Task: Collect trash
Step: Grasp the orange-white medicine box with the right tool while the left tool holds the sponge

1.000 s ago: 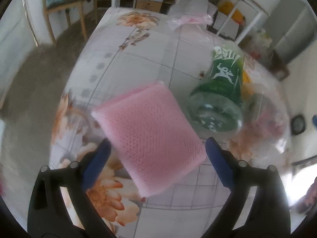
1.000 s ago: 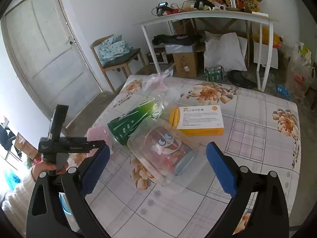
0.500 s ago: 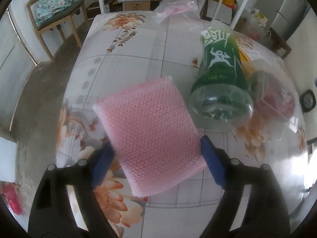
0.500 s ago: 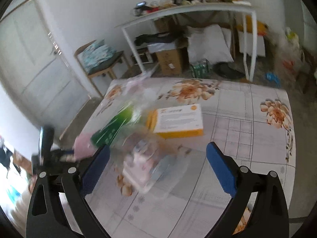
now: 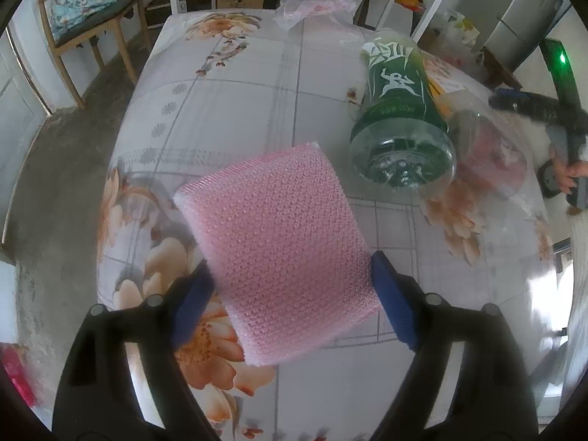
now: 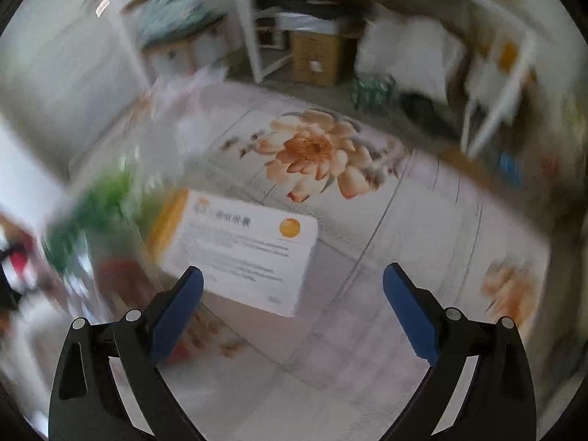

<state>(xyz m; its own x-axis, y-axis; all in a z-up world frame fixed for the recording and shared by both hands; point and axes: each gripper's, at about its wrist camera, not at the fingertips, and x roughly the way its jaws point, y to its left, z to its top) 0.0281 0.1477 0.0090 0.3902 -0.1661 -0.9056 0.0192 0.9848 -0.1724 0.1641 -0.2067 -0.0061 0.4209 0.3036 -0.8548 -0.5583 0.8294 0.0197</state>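
Left wrist view: left gripper [image 5: 290, 286] clamps the pink bubble-wrap pad [image 5: 277, 250] by its two side edges, both blue pads touching it, pad over the floral tablecloth [image 5: 220, 117]. Just right of it, a green bottle [image 5: 398, 121] lies on its side, base toward camera. Right wrist view, heavily blurred: right gripper [image 6: 292, 301] spread wide, nothing between its fingers, above a white-and-orange box [image 6: 242, 257] lying flat on the cloth.
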